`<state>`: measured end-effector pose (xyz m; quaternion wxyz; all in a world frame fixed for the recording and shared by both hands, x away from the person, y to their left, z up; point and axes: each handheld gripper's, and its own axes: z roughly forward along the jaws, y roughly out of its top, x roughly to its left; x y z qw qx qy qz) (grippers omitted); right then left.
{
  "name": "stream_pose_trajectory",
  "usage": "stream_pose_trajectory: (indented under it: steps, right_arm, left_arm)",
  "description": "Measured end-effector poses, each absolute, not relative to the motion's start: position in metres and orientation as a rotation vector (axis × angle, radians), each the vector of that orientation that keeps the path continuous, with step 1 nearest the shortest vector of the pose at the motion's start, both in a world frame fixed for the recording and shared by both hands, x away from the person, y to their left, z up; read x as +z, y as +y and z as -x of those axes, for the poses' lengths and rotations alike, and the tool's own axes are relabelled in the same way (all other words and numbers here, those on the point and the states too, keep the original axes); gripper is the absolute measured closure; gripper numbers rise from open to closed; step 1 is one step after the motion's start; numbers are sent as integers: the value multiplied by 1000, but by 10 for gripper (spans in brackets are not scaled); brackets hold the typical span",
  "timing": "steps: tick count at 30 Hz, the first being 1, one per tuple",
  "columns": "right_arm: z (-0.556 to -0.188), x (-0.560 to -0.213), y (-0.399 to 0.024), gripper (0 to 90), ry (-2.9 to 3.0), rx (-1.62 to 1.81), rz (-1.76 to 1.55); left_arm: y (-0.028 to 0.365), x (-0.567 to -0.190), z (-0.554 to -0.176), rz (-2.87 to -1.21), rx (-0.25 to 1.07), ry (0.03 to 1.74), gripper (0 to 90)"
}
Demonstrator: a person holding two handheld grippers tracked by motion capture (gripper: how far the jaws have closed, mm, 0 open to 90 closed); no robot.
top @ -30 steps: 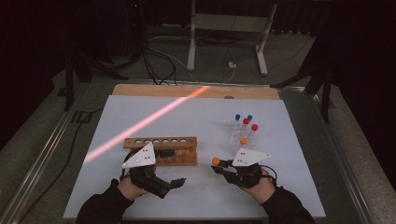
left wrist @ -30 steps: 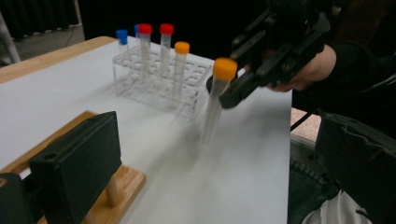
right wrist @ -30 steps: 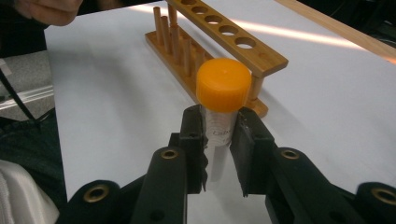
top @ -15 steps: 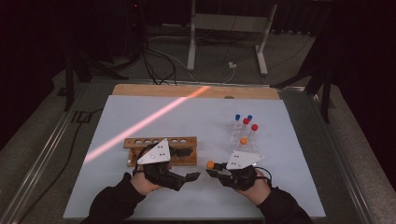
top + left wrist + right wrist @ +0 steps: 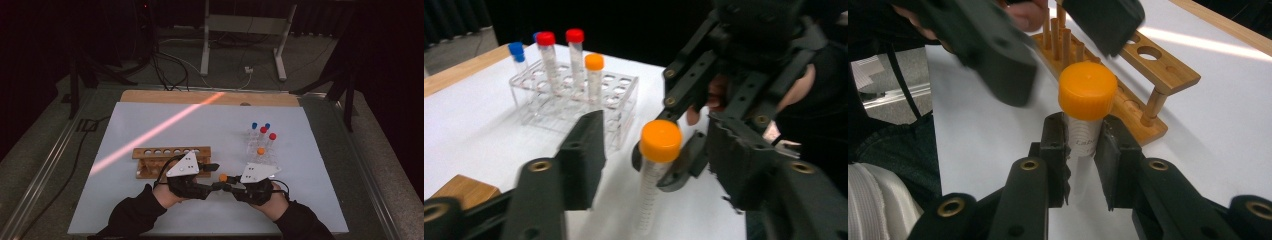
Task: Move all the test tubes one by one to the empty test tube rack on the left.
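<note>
Closest to the person, the right hand-held gripper (image 5: 229, 184) is clamping an orange-capped tube (image 5: 1084, 112) just below its cap, holding it upright above the white surface (image 5: 210, 125), pads pressing on both sides of the clear body. The left hand-held gripper (image 5: 212, 177) is sitting right across from it, nose to nose, and its jaws have just been closing in around that same tube; in the left gripper view the tube (image 5: 655, 165) is standing between them with a gap on each side, so they're at a middling width and not touching it. Just behind the left hand-held gripper, a wooden tube rack (image 5: 171, 159) is lying on the surface with a row of round holes along its top. Farther back on the right side, well apart from the wooden one, a clear plastic rack (image 5: 261, 150) is holding upright tubes: one with an orange cap (image 5: 260, 150), two with red caps (image 5: 272, 136) and two with blue caps (image 5: 254, 125). A pinkish streak of light (image 5: 155, 131) is running diagonally across the surface toward the wooden edge (image 5: 200, 96) at the far side.
</note>
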<state>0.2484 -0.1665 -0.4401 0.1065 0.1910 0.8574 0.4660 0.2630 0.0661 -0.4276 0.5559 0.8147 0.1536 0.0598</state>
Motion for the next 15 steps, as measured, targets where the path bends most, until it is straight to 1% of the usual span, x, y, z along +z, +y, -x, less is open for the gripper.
stream_pose_trajectory:
  steps: [6, 12, 15]
  right_arm:
    - [-248, -440, -167, 747, 2521, 1375, -558]
    - [-248, -439, -167, 748, 2518, 1376, -562]
    - [-249, -439, -167, 747, 2515, 1375, -570]
  left_arm:
    - [62, -428, -264, -1933, 151, 359, 568]
    - [57, -428, -263, -1959, 170, 338, 643]
    - [56, -429, -262, -1960, 178, 331, 694]
